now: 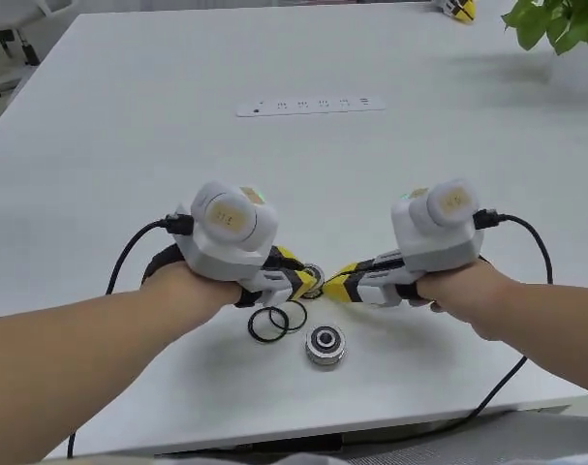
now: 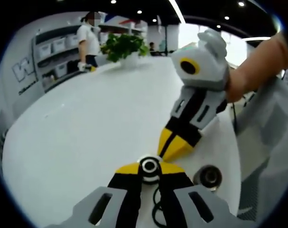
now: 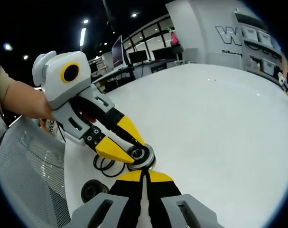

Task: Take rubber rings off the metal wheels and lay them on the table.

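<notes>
Left gripper: the left gripper (image 1: pixel 303 282) was closed on a metal wheel (image 2: pixel 149 166), its yellow-tipped jaws clamped on either side of the wheel, which was held just above the tabletop (image 1: pixel 158 145).
Right gripper: the right gripper (image 3: pixel 144 176) had its jaws pressed together with no gap between them, and the tips sat against the rim of the held wheel. Whether a ring was pinched between them could not be told.
Grippers together: the 2 met tip to tip at the held wheel, near the front edge of the tabletop.
Rubber rings: 2 black rubber rings (image 1: pixel 279 319) lay flat on the tabletop, overlapping each other, just below the left gripper in the head view.
Second wheel: another metal wheel (image 1: pixel 325 344) lay on its side on the tabletop, just beside the rings and apart from both grippers.
Hands: each gripper was held by 1 of the person's hands, with a black cable trailing from each.
Farther back: a white power strip (image 1: pixel 310 105) lay well apart from the work, and a green plant (image 1: pixel 555 21) stood at the far right corner.
</notes>
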The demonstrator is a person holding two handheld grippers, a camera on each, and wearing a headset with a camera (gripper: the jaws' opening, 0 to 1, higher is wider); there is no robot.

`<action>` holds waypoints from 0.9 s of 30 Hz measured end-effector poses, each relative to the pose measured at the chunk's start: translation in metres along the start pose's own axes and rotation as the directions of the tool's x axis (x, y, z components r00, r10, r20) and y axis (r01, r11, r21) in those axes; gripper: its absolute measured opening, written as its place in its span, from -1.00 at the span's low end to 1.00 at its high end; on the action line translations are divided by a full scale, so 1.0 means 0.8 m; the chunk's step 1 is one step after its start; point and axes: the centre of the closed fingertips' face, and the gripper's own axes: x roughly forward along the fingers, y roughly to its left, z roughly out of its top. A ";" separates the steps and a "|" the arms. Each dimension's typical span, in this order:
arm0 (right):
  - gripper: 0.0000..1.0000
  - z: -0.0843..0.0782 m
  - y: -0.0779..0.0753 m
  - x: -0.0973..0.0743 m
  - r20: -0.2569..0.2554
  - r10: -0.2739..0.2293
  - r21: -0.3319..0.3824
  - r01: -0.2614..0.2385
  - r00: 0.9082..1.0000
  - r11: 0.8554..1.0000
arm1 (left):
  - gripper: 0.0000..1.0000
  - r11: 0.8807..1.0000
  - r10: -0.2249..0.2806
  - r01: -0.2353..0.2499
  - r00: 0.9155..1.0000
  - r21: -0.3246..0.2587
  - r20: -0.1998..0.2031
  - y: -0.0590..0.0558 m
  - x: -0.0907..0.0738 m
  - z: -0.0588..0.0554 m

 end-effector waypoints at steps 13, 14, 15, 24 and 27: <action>-1.00 0.003 -0.012 -0.007 0.063 -0.002 0.215 -0.011 0.998 0.977 | -0.75 1.000 0.003 -0.003 1.000 0.002 -0.003 -0.001 0.000 -0.001; -1.00 0.003 -0.010 -0.007 0.067 -0.001 0.223 -0.014 0.998 0.975 | -0.75 1.000 0.004 -0.004 1.000 0.001 -0.004 -0.001 0.000 -0.001; -1.00 0.003 -0.010 -0.008 0.070 -0.001 0.230 -0.015 0.998 0.973 | -0.75 1.000 0.005 -0.005 1.000 0.001 -0.004 -0.001 0.000 -0.001; -1.00 0.016 -0.005 -0.014 0.137 0.003 0.322 -0.047 0.991 0.945 | -0.75 1.000 0.005 -0.005 1.000 0.005 -0.011 -0.001 0.000 -0.001; -1.00 0.017 -0.003 -0.015 0.153 0.006 0.348 -0.059 0.988 0.936 | -0.75 1.000 0.007 -0.007 1.000 0.009 -0.016 -0.001 0.001 -0.001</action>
